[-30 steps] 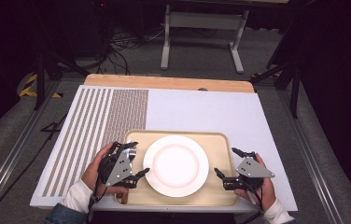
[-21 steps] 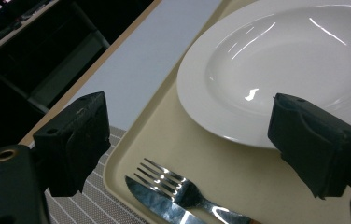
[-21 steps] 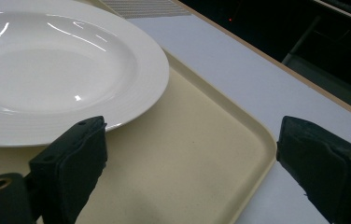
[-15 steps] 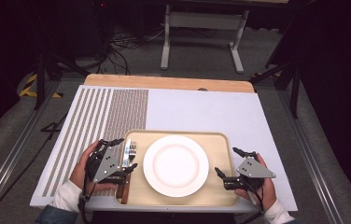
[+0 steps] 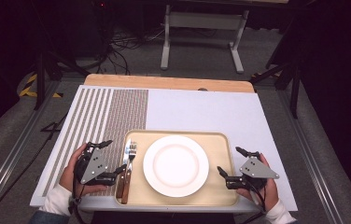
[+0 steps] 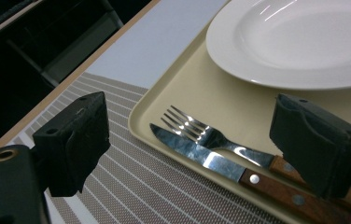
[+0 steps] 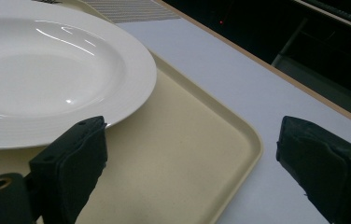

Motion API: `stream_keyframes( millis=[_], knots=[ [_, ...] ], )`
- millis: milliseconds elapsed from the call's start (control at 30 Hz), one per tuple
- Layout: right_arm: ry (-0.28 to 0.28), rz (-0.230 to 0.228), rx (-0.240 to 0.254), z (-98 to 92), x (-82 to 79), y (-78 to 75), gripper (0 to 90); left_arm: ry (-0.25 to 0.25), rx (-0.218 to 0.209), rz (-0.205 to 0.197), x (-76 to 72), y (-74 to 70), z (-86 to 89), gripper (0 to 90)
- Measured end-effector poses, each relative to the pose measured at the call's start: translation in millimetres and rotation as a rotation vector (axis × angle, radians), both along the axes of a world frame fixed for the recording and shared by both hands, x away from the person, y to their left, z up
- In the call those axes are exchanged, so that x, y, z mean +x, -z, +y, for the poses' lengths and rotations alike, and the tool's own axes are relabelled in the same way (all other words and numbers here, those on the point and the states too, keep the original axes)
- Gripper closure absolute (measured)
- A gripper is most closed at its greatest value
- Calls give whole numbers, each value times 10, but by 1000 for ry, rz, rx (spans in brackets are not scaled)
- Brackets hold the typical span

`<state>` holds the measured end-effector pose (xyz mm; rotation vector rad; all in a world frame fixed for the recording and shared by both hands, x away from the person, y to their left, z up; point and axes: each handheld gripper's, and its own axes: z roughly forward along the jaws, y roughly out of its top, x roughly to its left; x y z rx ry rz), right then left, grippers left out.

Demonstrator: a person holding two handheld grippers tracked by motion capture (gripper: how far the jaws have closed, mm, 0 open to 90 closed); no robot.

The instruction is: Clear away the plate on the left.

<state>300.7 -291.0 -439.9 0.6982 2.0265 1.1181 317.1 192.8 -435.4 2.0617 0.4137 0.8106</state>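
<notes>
Left gripper point(image 5: 108, 158) has drawn back from steel, wood-handled fork point(image 5: 130, 155) and knife point(image 5: 123, 173), fingers apart; right gripper's point(image 5: 233, 164) fingers apart.

Fork point(image 5: 131, 154) and knife point(image 5: 125, 179) side by side on left strip of beige tray point(image 5: 183, 198), just left of white plate point(image 5: 176, 165), not touching it. Fork: silver tines pointing away from person, wooden handle. Knife: steel blade, brown riveted wooden handle, nearest tray's left rim, blade tip beside fork tines. Both flat, roughly parallel, handles toward near edge. Plate round, empty, glossy, centred on tray.
</notes>
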Motion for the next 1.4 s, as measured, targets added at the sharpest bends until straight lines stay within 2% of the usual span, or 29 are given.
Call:
stream_keyframes(
  millis=[400,500,600,833,933,1167,1333,1400],
  knots=[
    [23,-7,3,-70,-40,-8,97,-39,-29,40,-47,98,210,126],
    [33,-10,0,-101,-58,-5,97,-50,-53,57,-51,127,269,125],
    [42,-10,5,-132,-76,-3,97,-38,-77,79,-66,156,311,119],
    [47,-6,11,-165,-92,12,96,-58,-111,113,-118,216,371,91],
    [46,-7,12,-171,-86,20,95,-50,-119,125,-134,241,379,78],
    [42,-4,14,-168,-79,30,95,-50,-126,137,-137,263,359,71],
    [38,-5,8,-161,-81,35,96,-42,-141,131,-133,244,363,71],
    [41,0,11,-165,-86,41,96,-39,-134,128,-127,247,356,70]
  ],
)
